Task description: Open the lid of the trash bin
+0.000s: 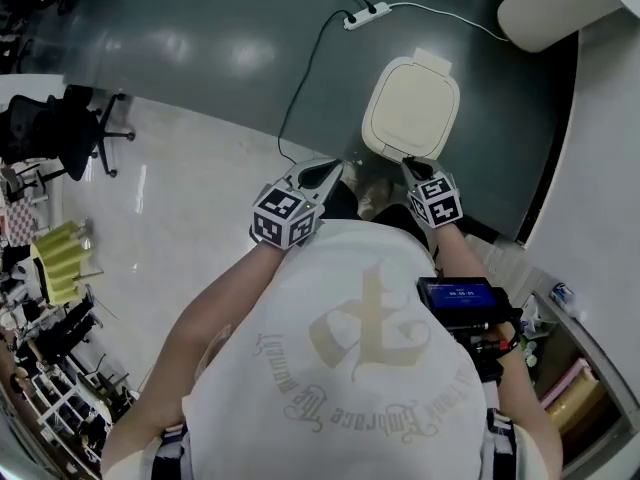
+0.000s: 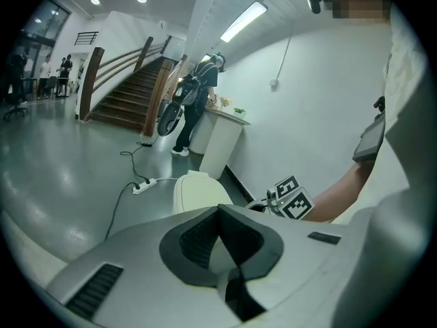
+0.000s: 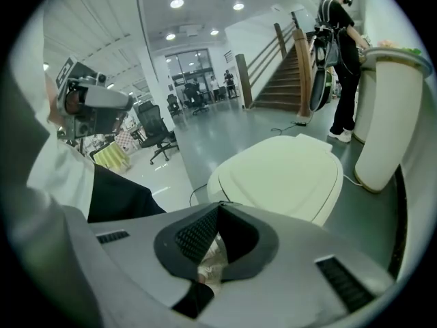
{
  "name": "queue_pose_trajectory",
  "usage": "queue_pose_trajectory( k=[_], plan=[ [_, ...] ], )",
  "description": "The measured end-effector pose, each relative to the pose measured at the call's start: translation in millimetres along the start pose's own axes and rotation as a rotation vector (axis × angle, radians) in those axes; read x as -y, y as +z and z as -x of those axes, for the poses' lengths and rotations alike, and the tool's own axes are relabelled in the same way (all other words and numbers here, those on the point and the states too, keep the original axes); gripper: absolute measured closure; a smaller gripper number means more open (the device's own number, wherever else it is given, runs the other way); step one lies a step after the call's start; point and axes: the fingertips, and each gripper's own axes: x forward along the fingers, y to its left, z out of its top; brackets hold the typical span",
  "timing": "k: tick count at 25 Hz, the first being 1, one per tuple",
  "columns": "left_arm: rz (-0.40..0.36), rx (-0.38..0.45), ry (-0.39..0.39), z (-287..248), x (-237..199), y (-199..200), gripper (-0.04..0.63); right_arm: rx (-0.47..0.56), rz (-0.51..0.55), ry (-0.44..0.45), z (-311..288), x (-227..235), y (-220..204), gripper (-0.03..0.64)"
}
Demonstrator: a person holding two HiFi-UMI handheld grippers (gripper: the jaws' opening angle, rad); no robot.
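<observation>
- Cream plastic trash bin lid (image 1: 412,108): closed; likely rigid, light, smooth; take hold under its near rim.
- Left tool (image 1: 333,168), right tool (image 1: 409,165): jaws together, holding nothing.

Floor's (image 1: 200,48) glossy, dark grey with a white patch. Cream trash bin (image 1: 411,108) stands on the grey, power strip (image 1: 366,15) lying nearby.

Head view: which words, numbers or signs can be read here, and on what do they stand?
White shirt: curved gothic lettering below an emblem, upside down, too blurred to read.
Black device: lit digits on its screen, too small to read.
Cubes on left gripper and right gripper: square markers only, no words.
</observation>
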Motion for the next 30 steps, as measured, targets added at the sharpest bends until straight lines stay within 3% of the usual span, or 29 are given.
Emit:
queue_pose_trajectory(
  k=[8, 16, 30],
  plan=[
    [0.023, 0.017, 0.026, 4, -13, 1, 0.581, -0.107, 0.158, -0.026, -25, 1, -1, 0.611],
    [0.051, 0.017, 0.052, 14, -25, -6, 0.581, -0.204, 0.213, -0.048, -39, 1, -10, 0.611],
    [0.064, 0.012, 0.023, 4, -33, -1, 0.581, -0.259, 0.332, -0.095, -42, -2, -10, 0.609]
  ],
)
